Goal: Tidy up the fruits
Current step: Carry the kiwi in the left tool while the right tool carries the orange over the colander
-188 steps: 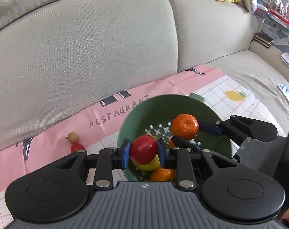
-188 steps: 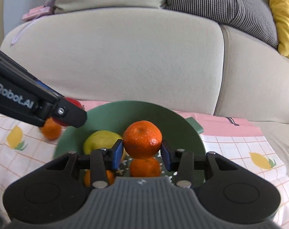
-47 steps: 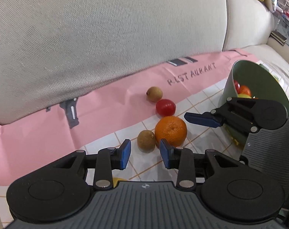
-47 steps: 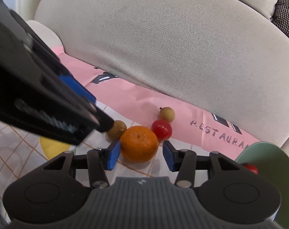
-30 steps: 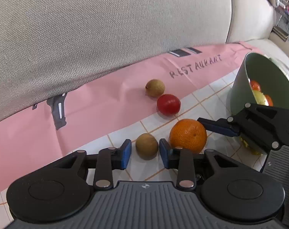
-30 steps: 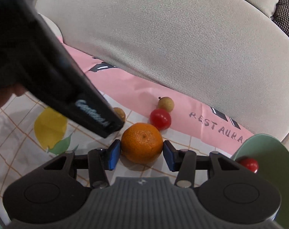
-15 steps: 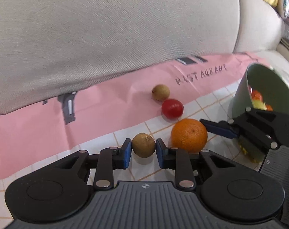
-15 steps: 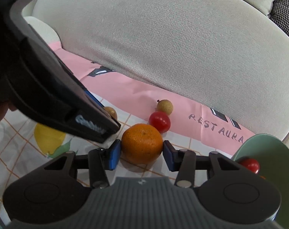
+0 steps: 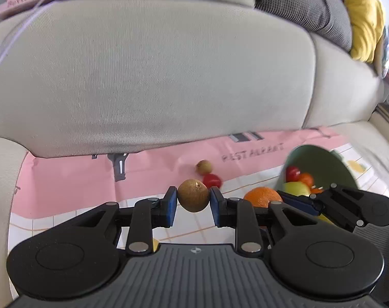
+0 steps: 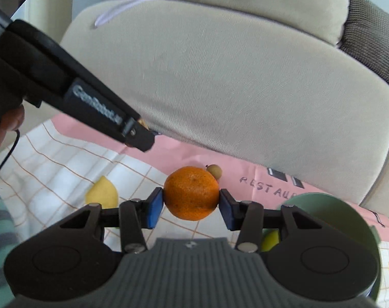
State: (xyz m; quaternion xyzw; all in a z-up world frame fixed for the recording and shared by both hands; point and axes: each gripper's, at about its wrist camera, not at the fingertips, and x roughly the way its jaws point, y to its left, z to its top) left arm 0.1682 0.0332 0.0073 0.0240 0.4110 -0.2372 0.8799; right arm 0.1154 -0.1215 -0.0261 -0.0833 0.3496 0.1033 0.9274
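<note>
Left gripper (image 9: 193, 202): clamped on brown fruit (image 9: 193, 198), now lifted off the cloth (image 9: 66, 177).
Right gripper (image 10: 191, 206): holding orange (image 10: 191, 196), also raised since a second ago.
Bowl (image 9: 322, 164): tipped, fruit inside.
Left on cloth: tomato (image 9: 212, 179), small brown fruit (image 9: 204, 166).

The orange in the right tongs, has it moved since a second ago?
Yes. The orange has come up off the checked cloth and now overlaps the small brown fruit lying behind it.

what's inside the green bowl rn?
In the green bowl: a red fruit, an orange one and a yellow-green one. The right gripper covers the bowl's lower part.
</note>
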